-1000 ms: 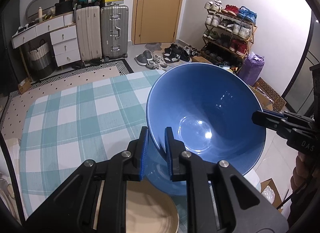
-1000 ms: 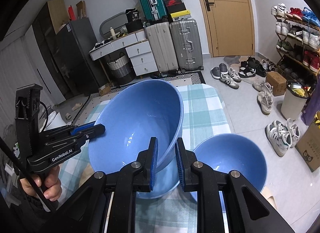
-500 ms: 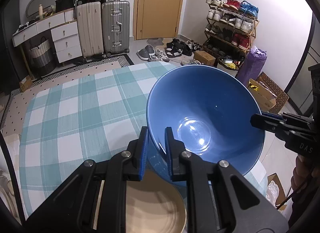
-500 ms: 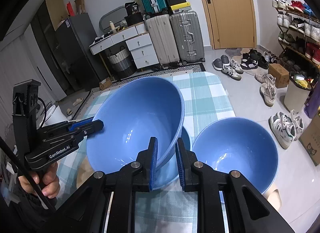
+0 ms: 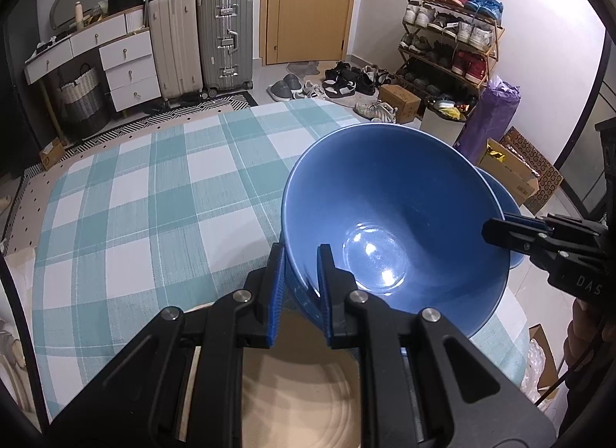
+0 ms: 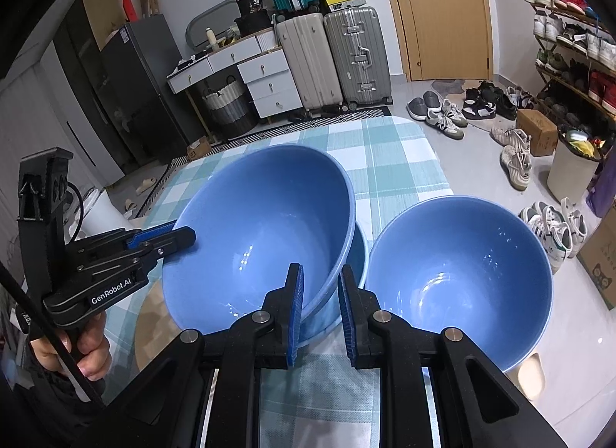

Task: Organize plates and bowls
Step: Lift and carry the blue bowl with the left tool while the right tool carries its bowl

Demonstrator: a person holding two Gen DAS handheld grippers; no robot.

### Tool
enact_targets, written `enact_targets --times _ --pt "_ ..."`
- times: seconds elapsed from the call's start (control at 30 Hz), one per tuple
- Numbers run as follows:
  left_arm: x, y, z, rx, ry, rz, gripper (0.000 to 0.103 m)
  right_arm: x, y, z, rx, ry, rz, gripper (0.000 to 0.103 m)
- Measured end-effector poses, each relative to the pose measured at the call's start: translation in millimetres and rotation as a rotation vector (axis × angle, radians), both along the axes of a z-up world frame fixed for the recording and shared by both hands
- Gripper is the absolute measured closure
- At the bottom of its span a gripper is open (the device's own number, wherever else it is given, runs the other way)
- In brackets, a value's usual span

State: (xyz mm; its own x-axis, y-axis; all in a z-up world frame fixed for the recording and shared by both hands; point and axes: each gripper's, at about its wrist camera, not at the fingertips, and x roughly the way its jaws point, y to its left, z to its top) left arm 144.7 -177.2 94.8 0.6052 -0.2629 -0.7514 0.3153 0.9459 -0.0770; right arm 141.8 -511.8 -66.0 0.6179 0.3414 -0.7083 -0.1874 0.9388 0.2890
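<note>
fingers [image 5: 276, 286] of left gripper [image 5: 299, 286] and right gripper [image 6: 319, 309] pinch opposite rims of tilted blue bowl [image 6: 261, 236], second blue bowl [image 6: 458, 278] beside it on checked tablecloth [image 5: 154, 197]

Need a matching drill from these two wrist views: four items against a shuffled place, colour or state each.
Things:
1. tilted bowl
2. upright bowl
3. beige plate
4. tablecloth

Descriptions:
a. teal-and-white check
b. rim pinched by the left tool and the right tool
c. lies below the left tool
d. stands free, no tool on it

Pairs: 1-b, 2-d, 3-c, 4-a
</note>
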Motion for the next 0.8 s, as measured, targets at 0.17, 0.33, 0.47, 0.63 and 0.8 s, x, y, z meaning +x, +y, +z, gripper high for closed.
enact_targets --times 0.17,0.33,0.47,0.63,0.8 --pt "7 -1 -14 0.021 0.008 0.005 0.09 4 4 -7 -0.019 0.007 0.0 0.085" --pt "10 -3 -28 0.042 0.013 0.009 0.09 7 11 -14 -0.032 0.015 -0.002 0.085" --pt "11 -7 -35 0.071 0.003 0.012 0.09 9 14 -18 -0.046 0.018 -0.001 0.085" --pt "14 -11 -43 0.091 0.005 0.011 0.09 12 14 -25 -0.057 0.025 -0.004 0.085" --pt "14 -12 -49 0.104 0.006 0.011 0.09 15 16 -30 -0.081 0.026 -0.005 0.085"
